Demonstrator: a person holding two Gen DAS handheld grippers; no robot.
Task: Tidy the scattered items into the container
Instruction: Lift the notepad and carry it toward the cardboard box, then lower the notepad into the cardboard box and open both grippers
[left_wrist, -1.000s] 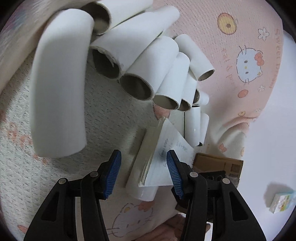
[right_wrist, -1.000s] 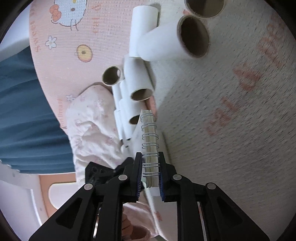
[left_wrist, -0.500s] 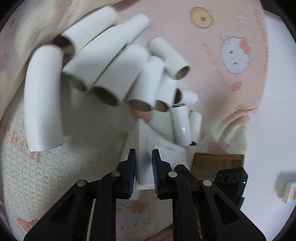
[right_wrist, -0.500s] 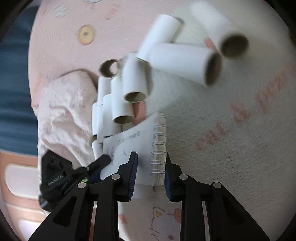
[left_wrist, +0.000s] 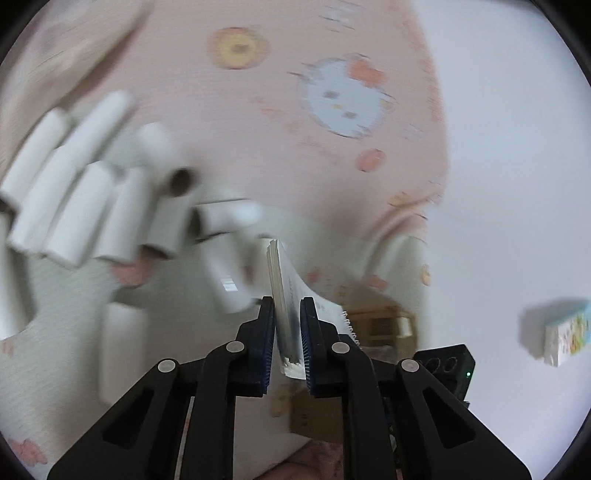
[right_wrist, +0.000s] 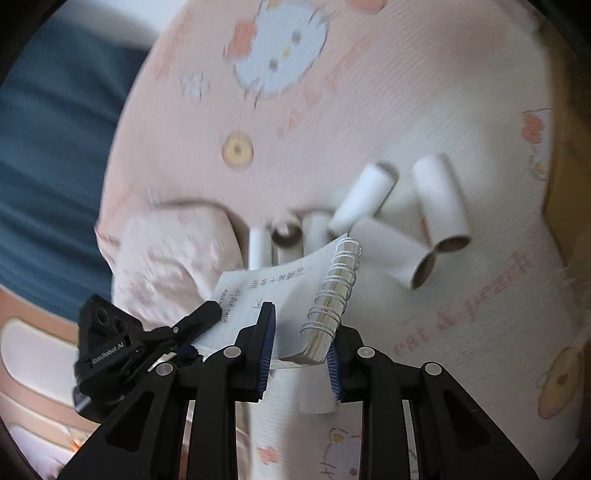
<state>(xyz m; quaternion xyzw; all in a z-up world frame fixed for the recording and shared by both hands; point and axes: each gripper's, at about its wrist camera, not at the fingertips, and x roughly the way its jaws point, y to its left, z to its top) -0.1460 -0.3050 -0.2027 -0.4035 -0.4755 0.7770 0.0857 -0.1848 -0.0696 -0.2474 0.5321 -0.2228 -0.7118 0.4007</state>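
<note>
- Left gripper: jaws nearly closed, clamped on the loose page edge of the spiral notebook; notebook held edge-on, lifted off the bed.
- Cardboard tubes: a row of white rolls lying side by side on the pink cartoon-cat blanket, left of the notebook; view is motion-blurred.
- Brown cardboard box just right of the gripper, behind the notebook; whether it is the container, can't tell.
- Small printed box far right on the white surface, well apart from everything else.
- Right gripper: jaws partly open around the notebook's spiral-bound end, with the pads close to it; contact unclear.
</note>
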